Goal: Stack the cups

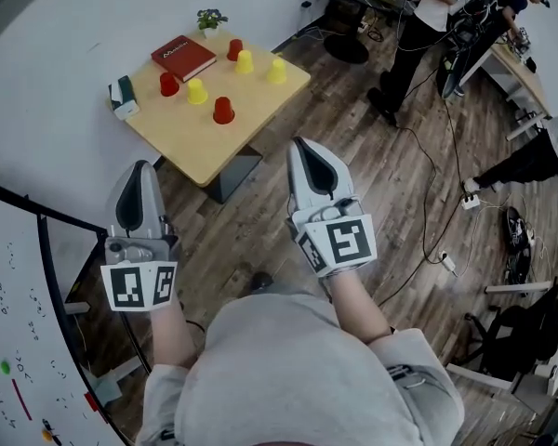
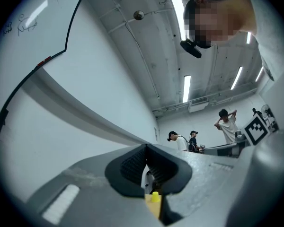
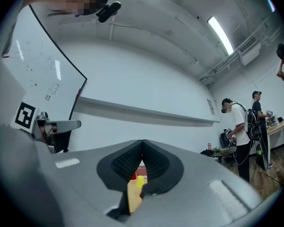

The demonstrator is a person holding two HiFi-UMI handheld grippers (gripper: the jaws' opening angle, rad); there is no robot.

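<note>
My left gripper (image 1: 141,167) had its jaws shut tight with nothing between them. In the left gripper view the ribbed black pads (image 2: 131,164) met along one seam. My right gripper (image 1: 303,147) was the same, with its jaws pressed together and empty. I held the two side by side over the wooden floor (image 1: 391,184), each tilted slightly upward. Both pointed toward a small wooden worktop (image 1: 214,151) ahead and stopped short of its near edge.

The cups stood on that worktop, well apart from both grippers and from one another, none stacked. There were three red cups (image 1: 234,49) (image 1: 168,84) (image 1: 223,110) and three yellow cups (image 1: 245,60) (image 1: 276,70) (image 1: 196,91), each with its narrow end up. One red cup stood nearest me, toward the front of the worktop, and the others made a loose row behind it. Through the gap under each pair of jaws a yellow cup showed on the tan surface.

At the far edge lay a red book (image 1: 183,57), with a small potted plant (image 1: 210,19) beyond it. A small green and white box (image 1: 123,97) sat at the left corner. A whiteboard (image 1: 9,342) leaned at my left. Several people (image 1: 428,17) stood by desks across the room on the right.
</note>
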